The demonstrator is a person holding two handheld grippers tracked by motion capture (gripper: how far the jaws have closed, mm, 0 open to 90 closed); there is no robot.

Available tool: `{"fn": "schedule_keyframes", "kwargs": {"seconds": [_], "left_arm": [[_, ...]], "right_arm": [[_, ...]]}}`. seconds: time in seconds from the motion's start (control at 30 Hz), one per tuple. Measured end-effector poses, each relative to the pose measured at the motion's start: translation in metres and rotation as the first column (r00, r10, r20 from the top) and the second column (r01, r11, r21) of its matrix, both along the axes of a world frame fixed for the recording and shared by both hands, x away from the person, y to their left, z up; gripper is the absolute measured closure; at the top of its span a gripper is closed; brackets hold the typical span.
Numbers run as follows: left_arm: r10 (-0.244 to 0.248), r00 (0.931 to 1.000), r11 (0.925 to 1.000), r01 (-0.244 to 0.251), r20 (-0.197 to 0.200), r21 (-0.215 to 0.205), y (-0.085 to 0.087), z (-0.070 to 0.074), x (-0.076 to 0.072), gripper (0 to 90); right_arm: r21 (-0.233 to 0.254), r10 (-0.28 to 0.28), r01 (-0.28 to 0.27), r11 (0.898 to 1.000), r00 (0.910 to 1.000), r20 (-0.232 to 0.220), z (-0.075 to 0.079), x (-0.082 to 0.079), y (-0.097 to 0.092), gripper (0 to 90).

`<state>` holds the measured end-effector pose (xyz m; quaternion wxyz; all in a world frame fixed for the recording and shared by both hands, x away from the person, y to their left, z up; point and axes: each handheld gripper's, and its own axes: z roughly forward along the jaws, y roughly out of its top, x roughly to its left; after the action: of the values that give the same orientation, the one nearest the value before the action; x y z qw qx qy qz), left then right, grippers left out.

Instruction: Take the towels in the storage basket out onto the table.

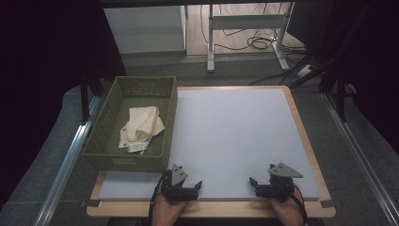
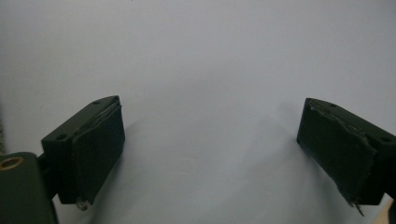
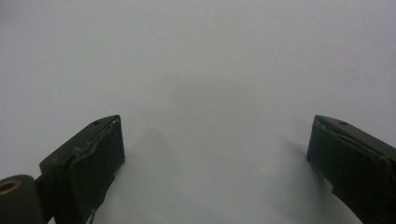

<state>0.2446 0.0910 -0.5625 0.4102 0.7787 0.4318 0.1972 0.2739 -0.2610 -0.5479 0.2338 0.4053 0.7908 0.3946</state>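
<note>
Dim workroom; pale grey work mat (image 1: 235,136) on wooden table (image 1: 301,122), dark floor and desk legs across upper frame.

Cream cloth (image 1: 141,125): crumpled, lying inside green woven basket (image 1: 106,122) at left centre of the high view, resting on the basket floor nearer its lower half. White label visible at the cloth's lower edge. Loose and unfolded, apparently stored there as stock for pick-up; walls of basket likely to demand a reach from above.

Left gripper (image 1: 184,187): lower centre-left of the high view, just below the basket's near right corner, parked on the mat's near edge. Jaws spread wide, nothing between them; bare mat between the pads (image 2: 100,154) in the left gripper view.

Right gripper (image 1: 268,184): lower right of the high view, well apart from the basket, likewise at the mat's near edge. Jaws wide apart, empty; bare mat between the pads (image 3: 98,161) in the right gripper view.

Both grippers held level with each other, apparently a ready position. Closer to the cloth: left gripper.
</note>
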Motion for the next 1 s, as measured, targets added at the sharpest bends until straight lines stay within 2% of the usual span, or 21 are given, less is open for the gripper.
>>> {"fn": "schedule_keyframes", "kwargs": {"seconds": [0.13,0.3,0.4,0.6,0.73,1.0], "left_arm": [[0.026,0.9996,0.9996,-0.026,-0.007,0.008,-0.006,0.0,0.0,2.6],[0.016,0.9999,0.9999,-0.016,-0.005,0.005,-0.005,0.0,-0.001,3.7],[-0.008,0.9997,0.9999,0.008,-0.024,0.009,-0.006,0.004,-0.001,4.7],[-0.036,0.9991,0.9991,0.036,-0.023,0.019,-0.007,0.015,0.001,5.3],[-0.092,0.9948,0.9955,0.093,-0.045,0.021,-0.009,0.027,0.007,5.6],[-0.146,0.9855,0.9885,0.149,-0.086,0.025,-0.015,0.035,0.017,5.6]], "right_arm": [[0.0,0.0,0.0,1.0,1.0,-0.001,0.0,0.0,0.0,4.1],[0.001,0.0,0.0,1.0,1.0,-0.001,0.0,0.0,0.0,4.1],[0.0,0.0,0.0,1.0,1.0,-0.001,0.0,0.0,0.0,4.1],[-0.001,0.001,-0.001,1.0,1.0,-0.001,0.0,0.0,0.0,4.1],[0.0,0.001,-0.001,1.0,1.0,-0.001,0.0,0.0,0.0,4.1],[-0.001,0.001,-0.001,1.0,1.0,0.0,0.0,0.0,0.0,4.1]]}}
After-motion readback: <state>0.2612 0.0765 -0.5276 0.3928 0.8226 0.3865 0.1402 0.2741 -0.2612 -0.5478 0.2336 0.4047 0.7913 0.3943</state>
